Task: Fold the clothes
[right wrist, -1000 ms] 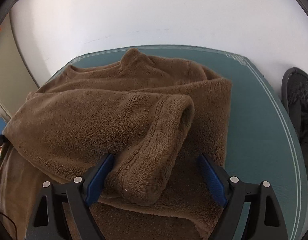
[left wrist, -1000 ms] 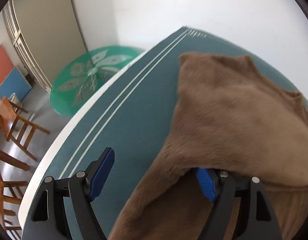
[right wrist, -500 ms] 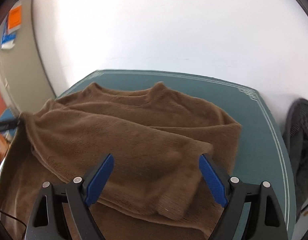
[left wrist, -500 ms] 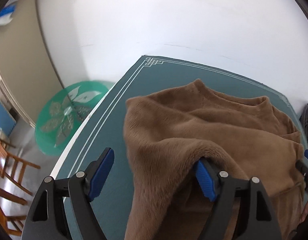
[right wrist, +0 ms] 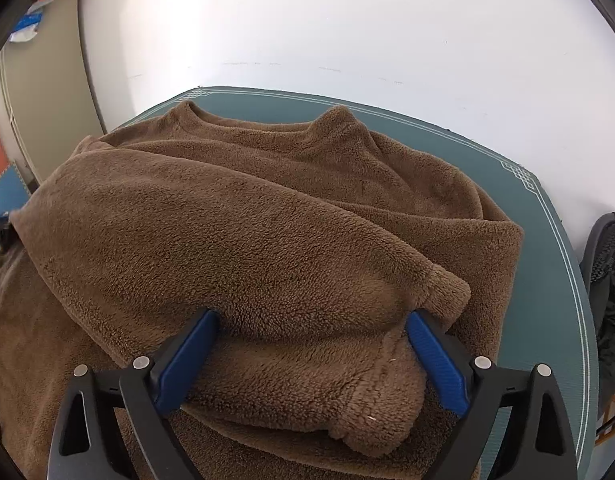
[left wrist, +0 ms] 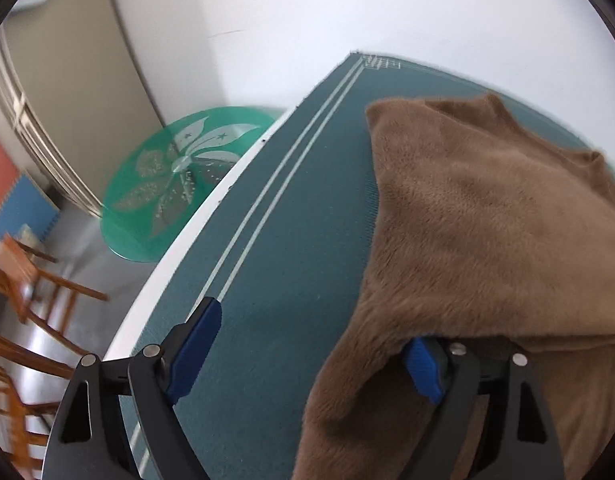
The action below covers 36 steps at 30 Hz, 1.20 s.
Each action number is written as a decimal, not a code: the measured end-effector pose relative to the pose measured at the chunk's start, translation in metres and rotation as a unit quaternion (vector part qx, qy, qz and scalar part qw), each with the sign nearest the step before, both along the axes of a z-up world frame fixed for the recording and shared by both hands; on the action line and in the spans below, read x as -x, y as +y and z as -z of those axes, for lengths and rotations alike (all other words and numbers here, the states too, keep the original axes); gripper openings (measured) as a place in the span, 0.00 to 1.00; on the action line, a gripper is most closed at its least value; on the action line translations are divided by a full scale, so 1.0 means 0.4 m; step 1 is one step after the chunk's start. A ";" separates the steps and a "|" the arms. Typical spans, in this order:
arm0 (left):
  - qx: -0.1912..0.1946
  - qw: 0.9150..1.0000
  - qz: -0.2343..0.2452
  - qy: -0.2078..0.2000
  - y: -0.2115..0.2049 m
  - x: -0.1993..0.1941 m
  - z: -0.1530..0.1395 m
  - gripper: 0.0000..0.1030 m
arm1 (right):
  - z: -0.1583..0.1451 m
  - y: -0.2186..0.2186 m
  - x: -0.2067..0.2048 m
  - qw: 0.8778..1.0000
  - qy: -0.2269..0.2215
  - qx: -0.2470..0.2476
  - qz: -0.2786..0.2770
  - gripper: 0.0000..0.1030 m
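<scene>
left gripper (left wrist: 307, 354) stood spread wide, its jaws just opened further, fleece draped over its right finger but unpinched. right gripper (right wrist: 311, 358) likewise gaped, freshly widened, straddling the cuff without pressing. brown fleece sweater (right wrist: 267, 216) lay on the teal mat (right wrist: 555, 264), sleeves folded across the body; the final fold seemingly remained. plush, bulky, rumpled.

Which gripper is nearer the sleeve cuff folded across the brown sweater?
Right. The right gripper, jaws wide, hovers astride the folded sleeve, the cuff beside its right pad. The left gripper, also open, sits at the brown sweater edge; no cuff shows there.
</scene>
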<state>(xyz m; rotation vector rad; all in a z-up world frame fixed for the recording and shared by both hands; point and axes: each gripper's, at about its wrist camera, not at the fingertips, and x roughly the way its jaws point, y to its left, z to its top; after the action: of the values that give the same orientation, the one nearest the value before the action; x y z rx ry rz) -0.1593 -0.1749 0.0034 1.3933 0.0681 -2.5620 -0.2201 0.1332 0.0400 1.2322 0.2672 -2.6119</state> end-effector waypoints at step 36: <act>-0.034 0.998 0.030 -0.039 0.198 0.319 0.002 0.92 | 0.003 0.006 -0.006 1.000 -0.002 0.008 0.000 0.99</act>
<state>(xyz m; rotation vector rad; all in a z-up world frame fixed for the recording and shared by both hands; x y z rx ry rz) -0.2867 -0.0956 0.0027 1.5408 0.1020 -2.5726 -0.2178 0.1358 0.0387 1.2316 0.2466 -2.6060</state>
